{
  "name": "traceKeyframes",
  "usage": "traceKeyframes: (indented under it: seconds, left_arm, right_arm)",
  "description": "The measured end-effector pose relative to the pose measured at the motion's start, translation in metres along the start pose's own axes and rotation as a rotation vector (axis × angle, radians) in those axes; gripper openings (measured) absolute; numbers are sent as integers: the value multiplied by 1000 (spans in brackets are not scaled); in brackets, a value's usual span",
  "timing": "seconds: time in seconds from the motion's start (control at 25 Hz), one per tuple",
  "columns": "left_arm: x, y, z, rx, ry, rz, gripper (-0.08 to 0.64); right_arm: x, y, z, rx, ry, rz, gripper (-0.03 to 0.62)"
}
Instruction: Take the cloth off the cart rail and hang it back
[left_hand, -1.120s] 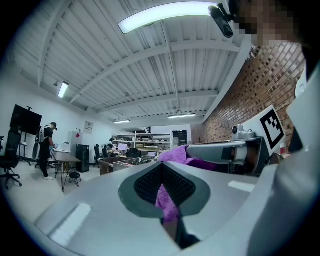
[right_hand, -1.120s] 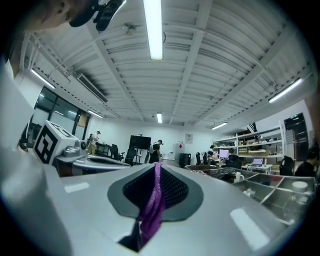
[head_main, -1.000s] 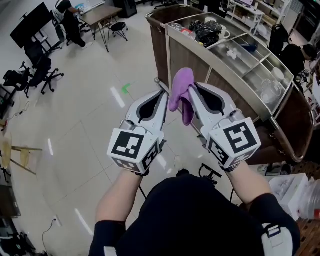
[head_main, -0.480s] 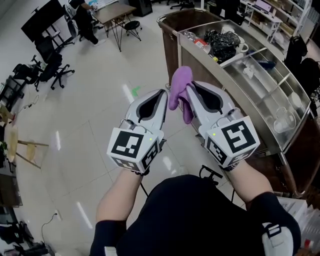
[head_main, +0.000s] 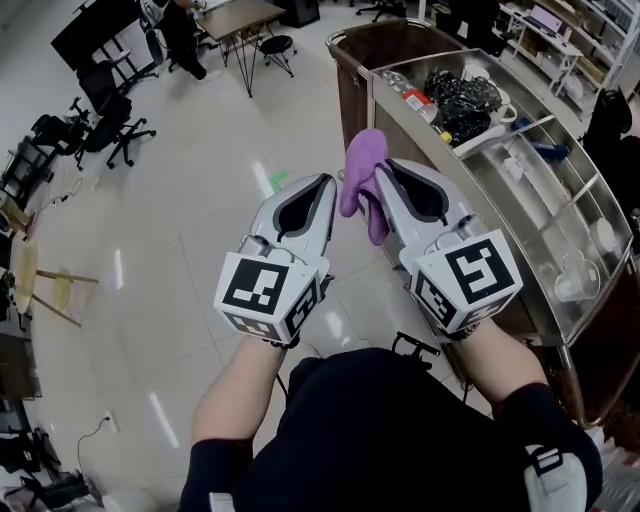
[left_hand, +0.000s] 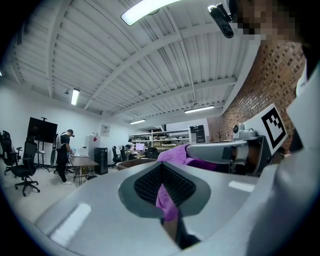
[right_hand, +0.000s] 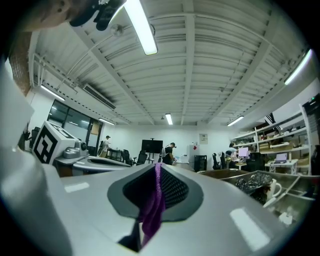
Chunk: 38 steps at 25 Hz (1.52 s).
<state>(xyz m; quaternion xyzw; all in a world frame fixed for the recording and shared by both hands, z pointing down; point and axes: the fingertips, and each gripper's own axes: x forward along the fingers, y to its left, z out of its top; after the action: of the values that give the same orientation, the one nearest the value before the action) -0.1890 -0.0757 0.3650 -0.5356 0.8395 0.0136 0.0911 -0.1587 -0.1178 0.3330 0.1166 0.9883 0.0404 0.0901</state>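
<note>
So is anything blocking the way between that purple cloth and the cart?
Nothing visible does. The left gripper and right gripper both pinch the cloth, up in the air beside the cart. The rail itself I cannot make out.

— Where was the cloth (head_main: 362, 162)?
— You held it between both claws, left claw (head_main: 329, 184) at its left, right claw (head_main: 379, 168) at its right.
— And the cart (head_main: 352, 100)?
— At your right, just behind the cloth.
</note>
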Motion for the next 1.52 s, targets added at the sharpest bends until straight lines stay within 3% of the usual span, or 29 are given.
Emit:
traceKeyframes:
  seconds: [0.4, 0.92, 1.2, 1.52]
  left_arm:
    - [16, 36, 8, -9, -10, -41, 2]
    - [-7, 160, 18, -44, -32, -157, 2]
    - [-26, 206, 24, -51, -29, -210, 2]
    - [-33, 248, 28, -62, -32, -221, 2]
  right_arm:
    - [39, -7, 7, -11, 6, -42, 31]
    - [152, 45, 8, -39, 24, -163, 31]
    - [193, 68, 12, -41, 36, -231, 29]
    - [229, 76, 18, -42, 38, -271, 29]
